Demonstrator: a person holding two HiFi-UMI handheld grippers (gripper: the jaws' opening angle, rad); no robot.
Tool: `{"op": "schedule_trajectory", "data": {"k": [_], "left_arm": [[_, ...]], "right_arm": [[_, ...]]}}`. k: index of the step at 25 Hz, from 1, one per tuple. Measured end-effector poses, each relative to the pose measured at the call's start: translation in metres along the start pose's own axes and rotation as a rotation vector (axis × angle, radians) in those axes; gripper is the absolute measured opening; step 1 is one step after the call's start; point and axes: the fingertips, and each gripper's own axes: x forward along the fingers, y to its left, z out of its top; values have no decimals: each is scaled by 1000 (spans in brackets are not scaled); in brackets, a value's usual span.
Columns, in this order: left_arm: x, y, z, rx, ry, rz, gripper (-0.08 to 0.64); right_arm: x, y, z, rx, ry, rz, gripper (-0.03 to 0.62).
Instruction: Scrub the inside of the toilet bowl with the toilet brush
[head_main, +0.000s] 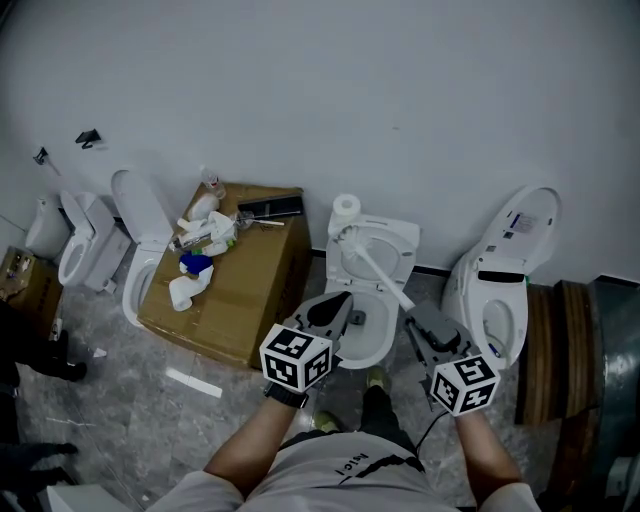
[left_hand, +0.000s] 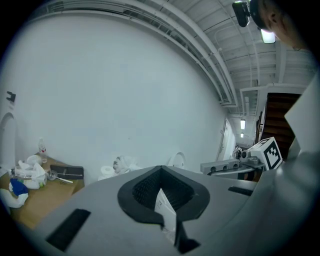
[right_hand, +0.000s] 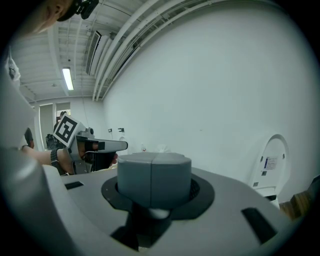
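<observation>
Right gripper (head_main: 412, 314): clamped on toilet brush (head_main: 372, 262) handle.
Left gripper (head_main: 342, 302): jaws together, held above toilet bowl (head_main: 372, 340).

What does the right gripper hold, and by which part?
The white toilet brush, by the top end of its handle, between the shut jaws of the right gripper.
</observation>
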Motion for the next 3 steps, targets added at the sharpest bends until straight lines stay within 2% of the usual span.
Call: {"op": "schedule_trajectory", "data": {"k": [3], "left_arm": [[4, 1, 0, 1, 0, 1, 8]], "right_arm": [[2, -2, 1, -6, 1, 2, 155]]}}
